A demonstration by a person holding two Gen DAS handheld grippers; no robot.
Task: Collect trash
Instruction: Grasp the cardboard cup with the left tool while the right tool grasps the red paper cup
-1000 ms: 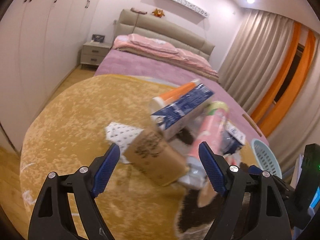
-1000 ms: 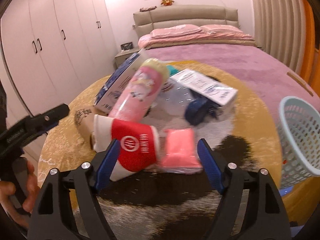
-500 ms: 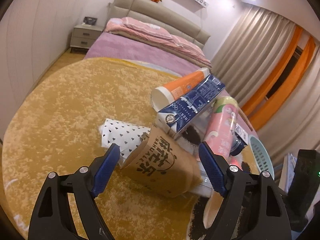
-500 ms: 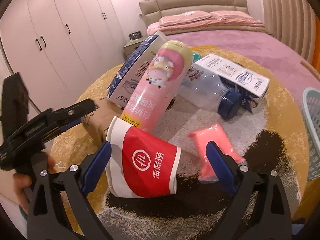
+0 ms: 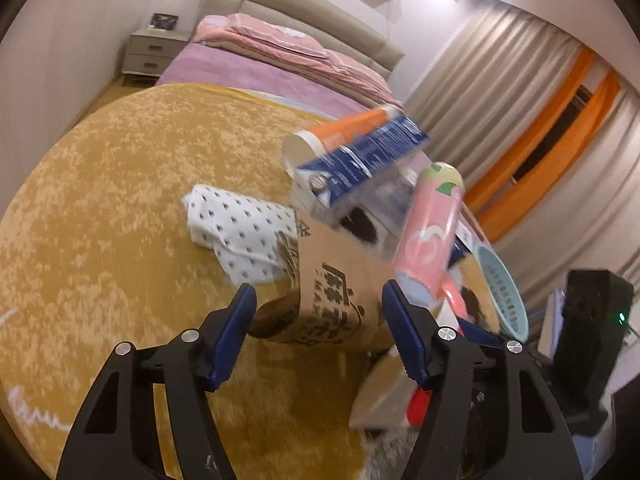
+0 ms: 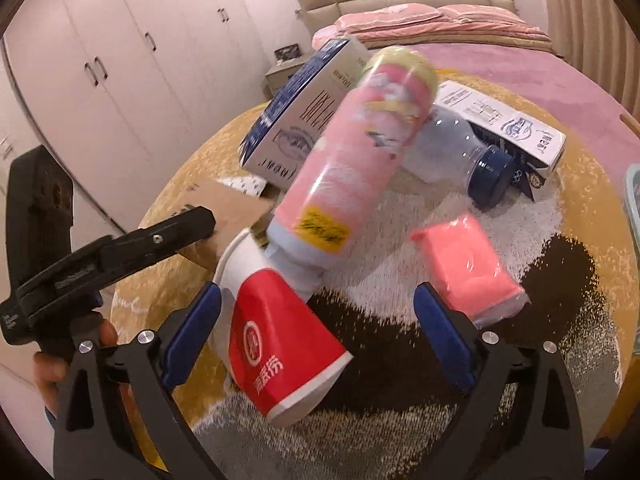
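A heap of trash lies on a round yellow rug [image 5: 100,220]. A brown paper cup [image 5: 332,292] lies on its side between the blue pads of my left gripper [image 5: 318,320]. The jaws are closing and stand just beside the cup's walls. My right gripper [image 6: 316,296] is wide open over a red-and-white paper cup [image 6: 280,352], which lies near its left pad. A pink bottle [image 6: 356,152] leans into that cup's mouth. A pink packet [image 6: 468,264] lies just past the right finger. The left gripper [image 6: 176,228] shows at the left, by the brown cup [image 6: 228,208].
Behind are a blue-and-white carton [image 5: 360,160], an orange cup [image 5: 348,128], a spotted white napkin [image 5: 240,224], a clear bottle with a blue cap [image 6: 452,148] and a white carton [image 6: 500,120]. A pale blue basket [image 5: 504,292] stands at the rug's right edge. A bed lies beyond.
My left gripper has dipped closer to the brown cup and its jaws have narrowed around it. My right gripper has opened wider and come down nearer the red cup.
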